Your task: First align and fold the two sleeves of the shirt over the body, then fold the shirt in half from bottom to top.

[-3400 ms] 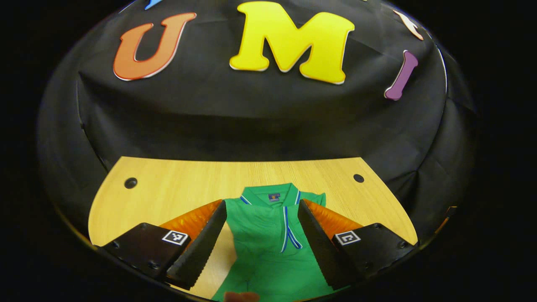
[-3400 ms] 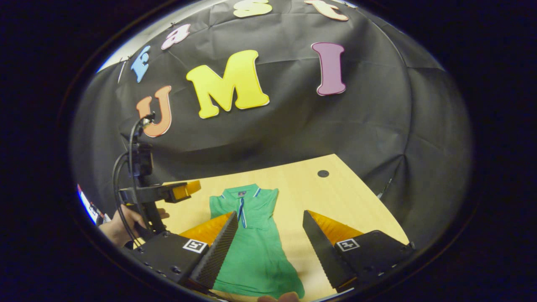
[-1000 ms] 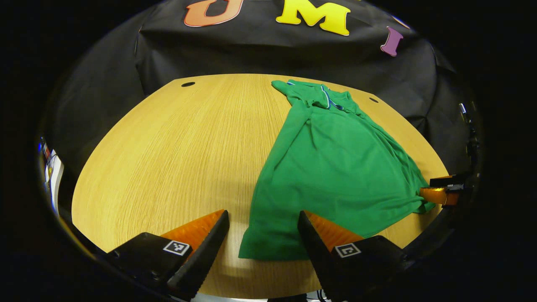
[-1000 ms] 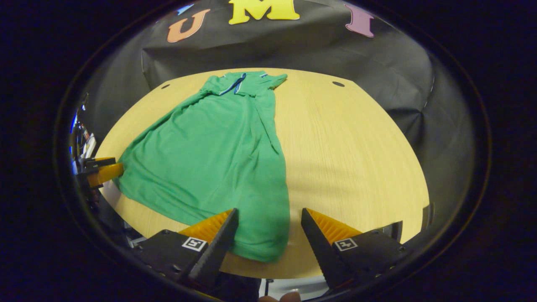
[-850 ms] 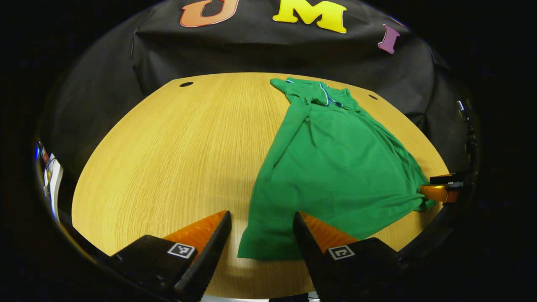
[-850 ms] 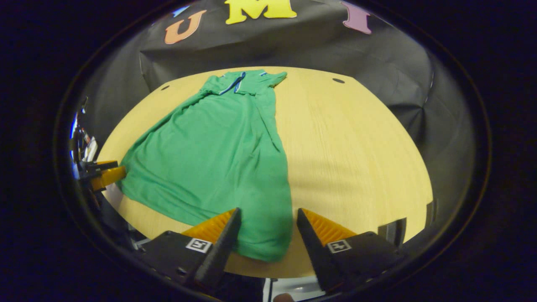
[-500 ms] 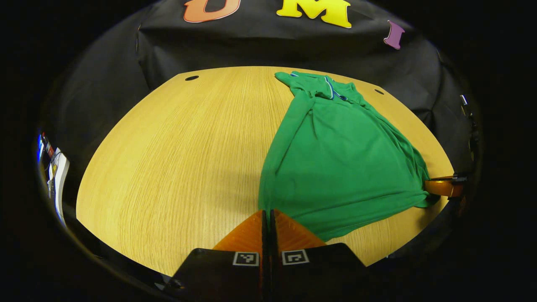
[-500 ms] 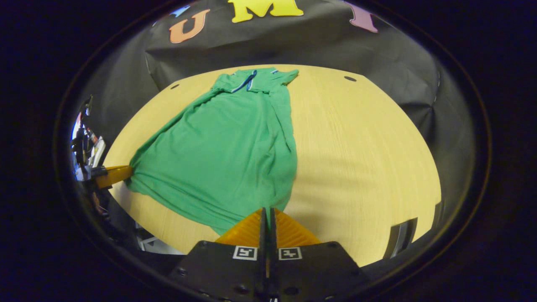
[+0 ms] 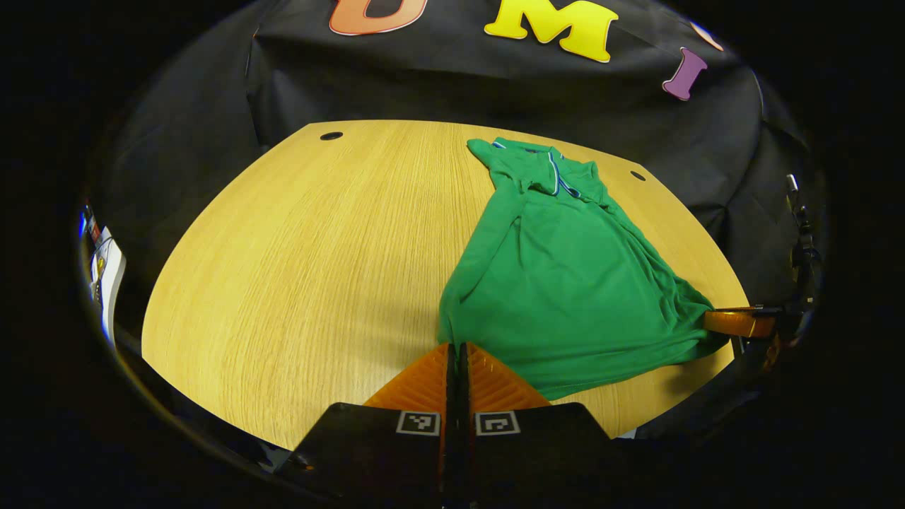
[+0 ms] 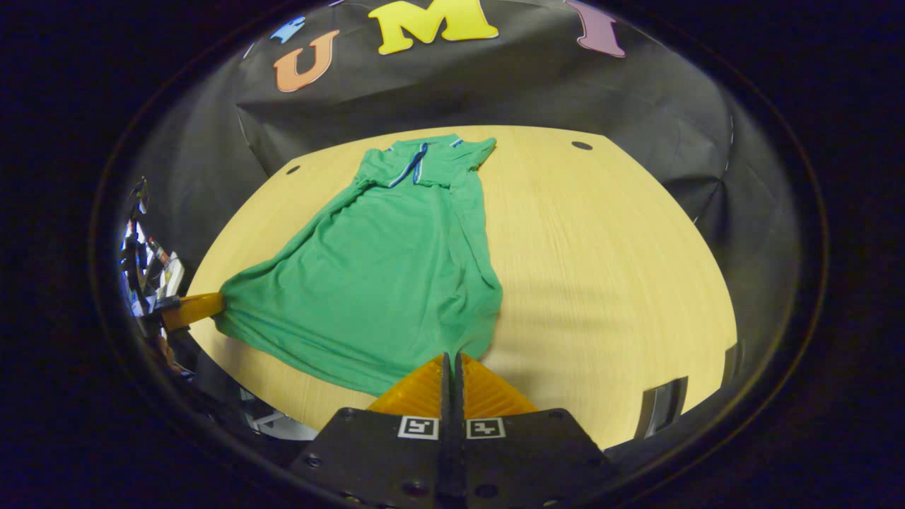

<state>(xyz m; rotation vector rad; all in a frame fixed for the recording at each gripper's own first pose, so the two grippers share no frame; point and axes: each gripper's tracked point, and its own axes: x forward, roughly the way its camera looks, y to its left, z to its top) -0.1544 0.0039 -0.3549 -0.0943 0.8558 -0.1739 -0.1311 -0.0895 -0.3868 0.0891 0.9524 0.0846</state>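
Note:
A green polo shirt (image 9: 565, 268) (image 10: 389, 261) lies lengthwise on the wooden table (image 9: 297, 247), its collar toward the far edge and both sleeves folded in over the body. My left gripper (image 9: 454, 348) is shut on the shirt's bottom hem at one corner. My right gripper (image 10: 452, 357) is shut on the hem at the other corner. Each gripper appears at the edge of the other's view, the right gripper (image 9: 735, 322) at the far right and the left gripper (image 10: 187, 308) at the far left. The hem is lifted a little and bunched between the two corners.
The table (image 10: 608, 268) has small round holes (image 9: 330, 135) (image 10: 581, 145) near its far corners. Black cloth closes the booth behind the table. Bare wood lies on either side of the shirt.
Both grippers went from open around the hem corners to shut on them. Since then the hem has been drawn up slightly and toward the collar, wrinkling the lower cloth.

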